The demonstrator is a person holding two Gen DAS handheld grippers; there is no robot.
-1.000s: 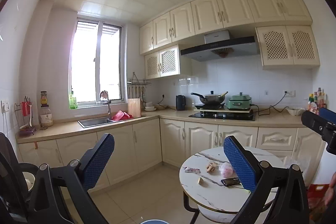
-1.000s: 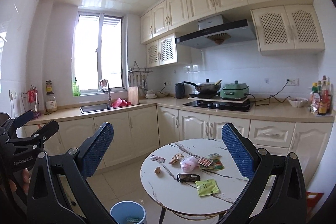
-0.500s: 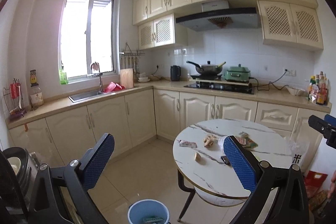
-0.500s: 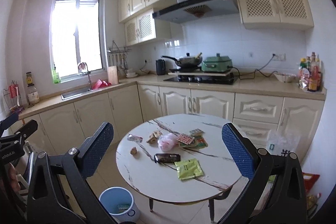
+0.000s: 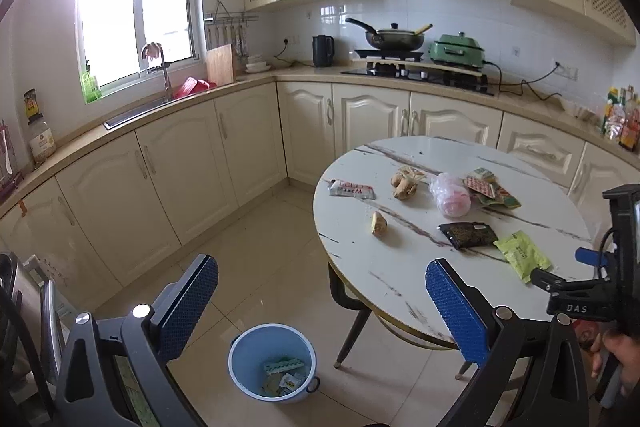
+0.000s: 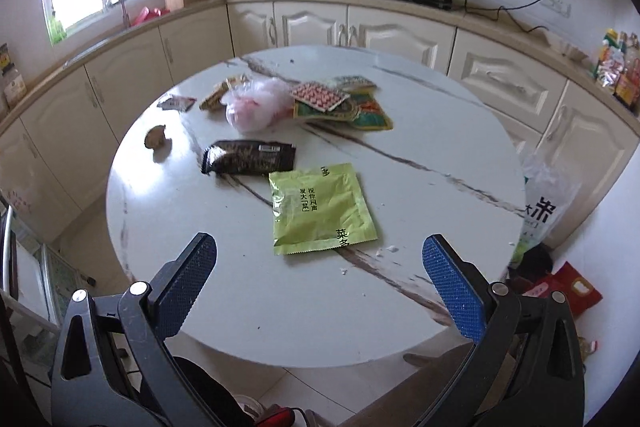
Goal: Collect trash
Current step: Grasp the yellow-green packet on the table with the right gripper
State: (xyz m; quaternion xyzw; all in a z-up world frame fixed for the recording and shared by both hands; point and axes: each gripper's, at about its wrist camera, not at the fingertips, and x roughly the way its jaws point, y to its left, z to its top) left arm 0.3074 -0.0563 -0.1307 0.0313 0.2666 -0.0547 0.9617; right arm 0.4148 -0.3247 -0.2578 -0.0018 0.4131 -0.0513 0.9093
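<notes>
Round marble-patterned table [image 6: 400,99] in a kitchen, seen from both wrist cameras. The right gripper [image 6: 319,269] hangs over the near part of the table with its blue-padded fingers [image 6: 450,287] spread wide and nothing between them. Just beyond it lies a green packet [image 6: 320,207], flat on the tabletop. A black wrapper [image 6: 249,157] lies just beside the packet's far left corner. Farther back sit a pink plastic bag [image 6: 256,105], a red-and-white checked pack [image 6: 320,95] resting on a green-and-orange wrapper [image 6: 360,113], a small white sachet [image 6: 177,102] and a brown lump [image 6: 155,137] near the left edge.

The left gripper [image 5: 322,299] is held above the floor, left of the table, its fingers [image 5: 188,303] likewise wide apart and empty. Below and between them a blue bin [image 5: 244,367] stands on the tiled floor beside a table leg [image 5: 352,331], with a few scraps of trash [image 5: 282,375] inside. At the right edge of this view, a hand [image 5: 624,351] grips the other tool's handle.
</notes>
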